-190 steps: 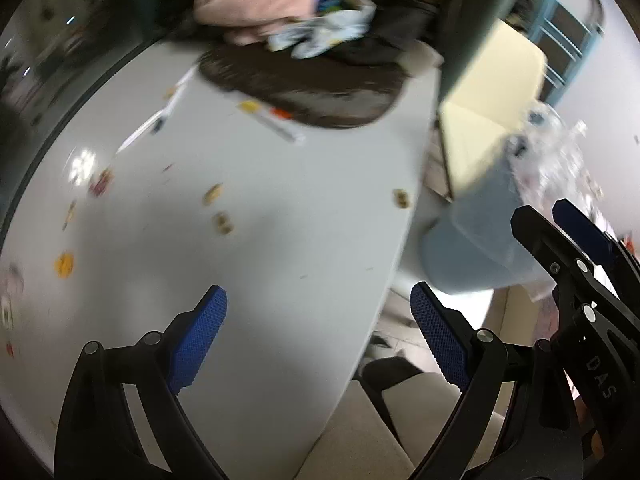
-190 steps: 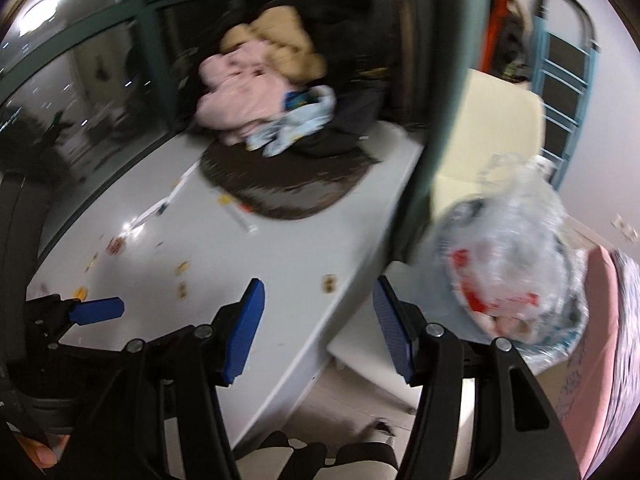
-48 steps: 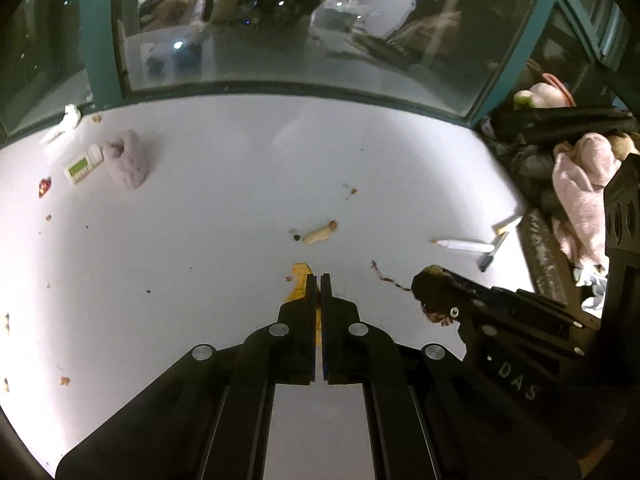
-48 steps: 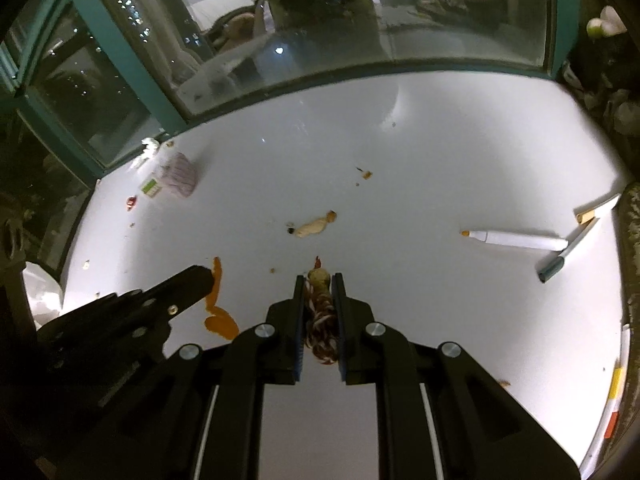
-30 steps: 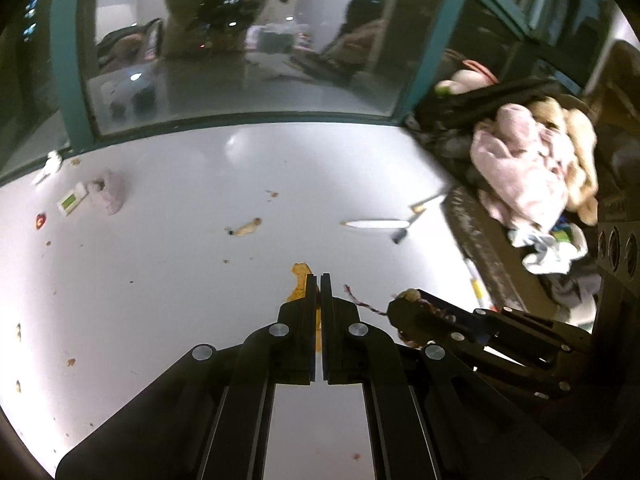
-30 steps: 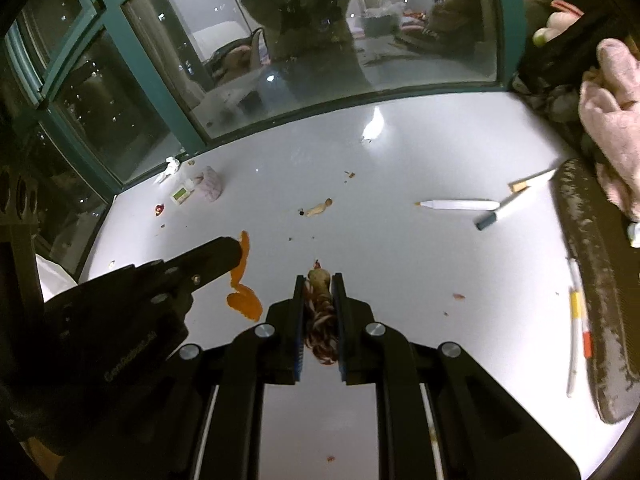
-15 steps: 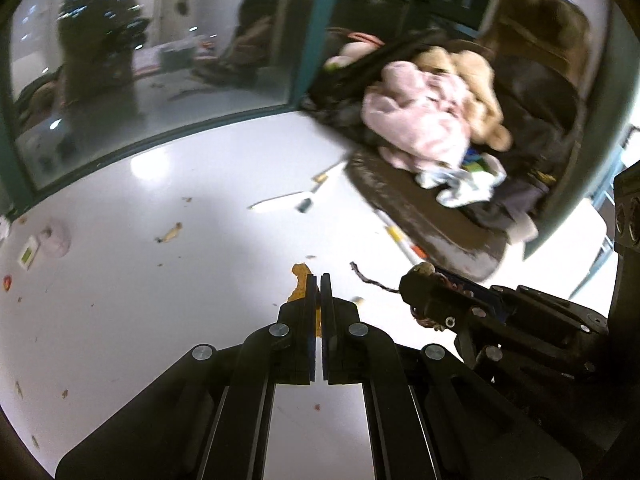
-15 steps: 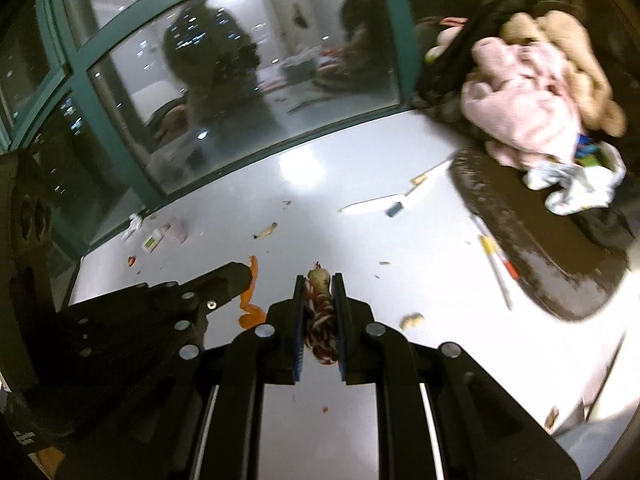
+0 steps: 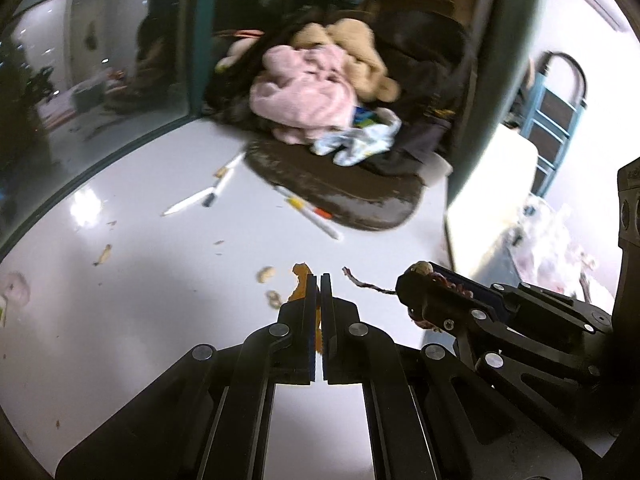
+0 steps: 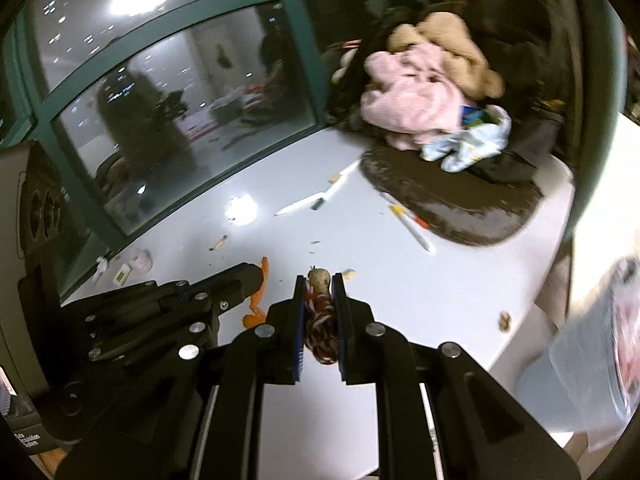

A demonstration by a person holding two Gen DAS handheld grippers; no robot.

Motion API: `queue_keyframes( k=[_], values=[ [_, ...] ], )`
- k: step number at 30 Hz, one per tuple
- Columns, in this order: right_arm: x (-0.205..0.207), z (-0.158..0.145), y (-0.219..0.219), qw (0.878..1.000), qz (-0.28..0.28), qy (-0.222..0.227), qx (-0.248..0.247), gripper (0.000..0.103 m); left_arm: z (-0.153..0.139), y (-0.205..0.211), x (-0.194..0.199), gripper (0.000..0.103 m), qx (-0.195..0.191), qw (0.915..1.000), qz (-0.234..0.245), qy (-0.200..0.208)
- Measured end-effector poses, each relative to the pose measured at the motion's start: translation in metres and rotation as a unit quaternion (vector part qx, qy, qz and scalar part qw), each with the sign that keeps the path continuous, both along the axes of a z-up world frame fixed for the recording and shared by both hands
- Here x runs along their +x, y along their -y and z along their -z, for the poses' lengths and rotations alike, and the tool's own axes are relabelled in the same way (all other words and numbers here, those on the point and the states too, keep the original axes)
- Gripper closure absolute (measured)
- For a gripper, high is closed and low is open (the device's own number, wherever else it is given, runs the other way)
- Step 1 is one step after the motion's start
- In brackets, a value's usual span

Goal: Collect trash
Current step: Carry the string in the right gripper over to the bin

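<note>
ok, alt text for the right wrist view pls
The right gripper is shut on a reddish braided scrap above a white table; beside it the left gripper pinches an orange peel. Markers and a pink blanket lie beyond.

A crumpled pink fleece blanket is lying on a dark brown oval mat at the far right of the glossy white table; white marker pens are resting just left of it.
</note>
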State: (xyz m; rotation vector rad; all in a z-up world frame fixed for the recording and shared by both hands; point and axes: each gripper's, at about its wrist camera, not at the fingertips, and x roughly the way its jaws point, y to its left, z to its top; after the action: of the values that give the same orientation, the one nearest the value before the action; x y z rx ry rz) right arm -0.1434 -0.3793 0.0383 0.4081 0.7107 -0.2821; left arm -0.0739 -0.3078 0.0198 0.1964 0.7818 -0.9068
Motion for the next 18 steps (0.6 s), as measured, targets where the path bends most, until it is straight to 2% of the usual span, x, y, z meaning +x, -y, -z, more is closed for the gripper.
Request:
queue_keyframes(
  k=[7, 18],
  values=[
    [-0.052, -0.004, 0.031, 0.998, 0.061, 0.004, -0.003, 0.089, -0.005, 0.04, -0.041, 0.102, -0.003, 0.9982, 0.059, 0.006],
    [-0.142, -0.013, 0.123, 0.99, 0.139, -0.006, -0.024, 0.089, -0.018, 0.16, -0.123, 0.102, -0.028, 0.9885, 0.148, 0.004]
  ],
)
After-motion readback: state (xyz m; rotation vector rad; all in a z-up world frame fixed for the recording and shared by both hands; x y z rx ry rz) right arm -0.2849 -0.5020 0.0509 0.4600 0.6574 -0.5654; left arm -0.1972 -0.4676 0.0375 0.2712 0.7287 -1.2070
